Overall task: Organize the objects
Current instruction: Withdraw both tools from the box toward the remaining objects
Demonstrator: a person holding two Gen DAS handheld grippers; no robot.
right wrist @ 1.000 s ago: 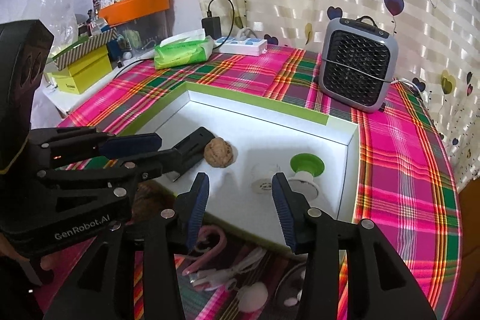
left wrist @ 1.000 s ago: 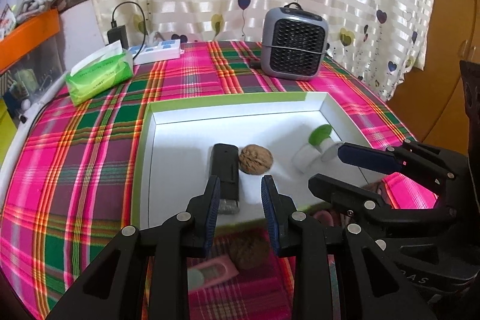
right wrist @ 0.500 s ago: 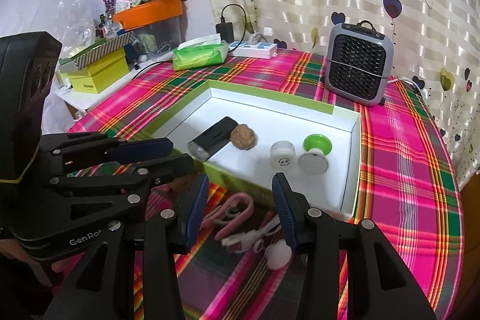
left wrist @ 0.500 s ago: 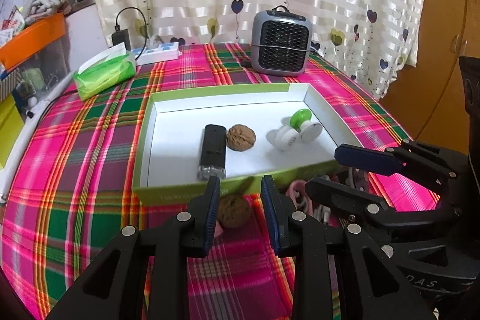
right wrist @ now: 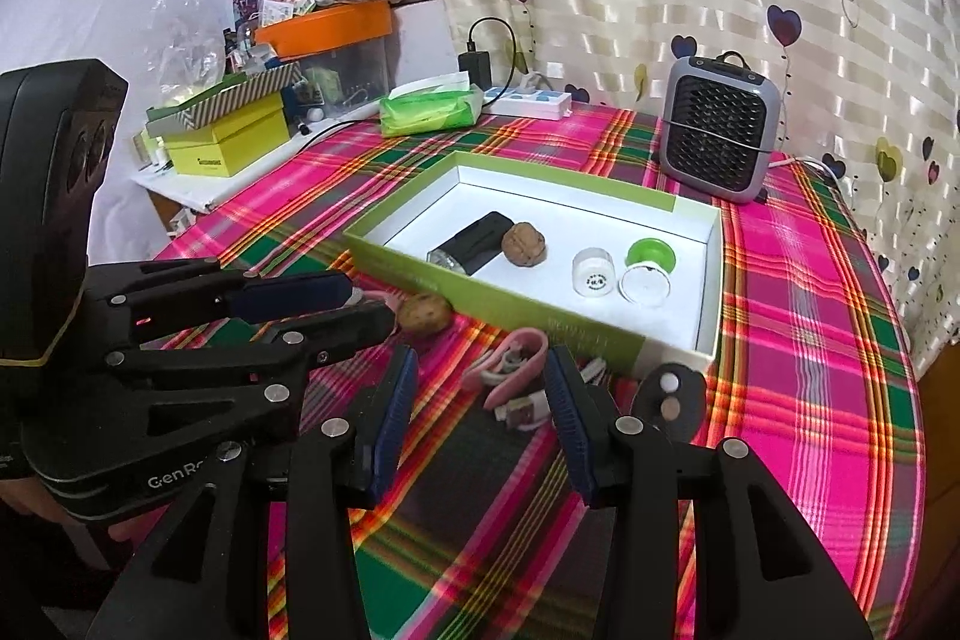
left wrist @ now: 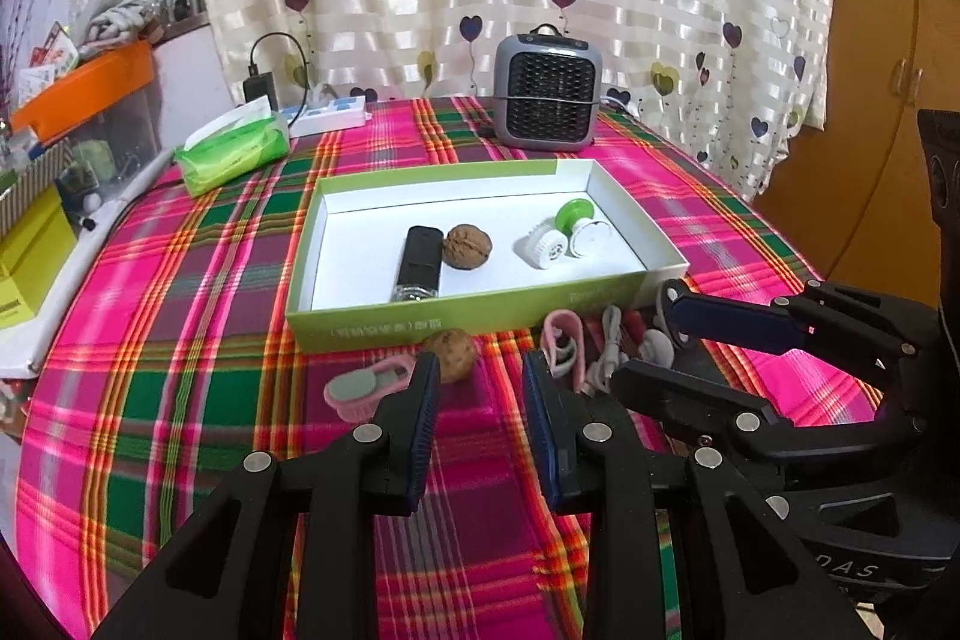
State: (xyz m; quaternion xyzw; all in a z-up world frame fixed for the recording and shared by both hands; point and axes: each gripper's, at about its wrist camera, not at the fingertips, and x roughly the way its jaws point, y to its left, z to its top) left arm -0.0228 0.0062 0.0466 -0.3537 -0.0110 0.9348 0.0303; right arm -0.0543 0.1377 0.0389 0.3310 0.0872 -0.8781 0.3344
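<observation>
Both grippers hover with jaws parted and nothing between the pads. The left gripper point(left wrist: 480, 370) points at a loose walnut point(left wrist: 454, 353) on the plaid cloth point(left wrist: 180, 340), just near of the green-sided box point(left wrist: 480, 319). The right gripper point(right wrist: 480, 370) points at a pink clip point(right wrist: 516, 367) beside white cables. Inside the box lie a black lighter point(left wrist: 418, 263), another walnut point(left wrist: 467, 246) and two small white jars point(left wrist: 549, 247).

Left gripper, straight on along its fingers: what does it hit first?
Probably the brown walnut lying on the plaid tablecloth, just off the open left gripper toward its left finger. Behind it stands the green cardboard box. Depth is unclear, so it might touch cloth first.
</observation>
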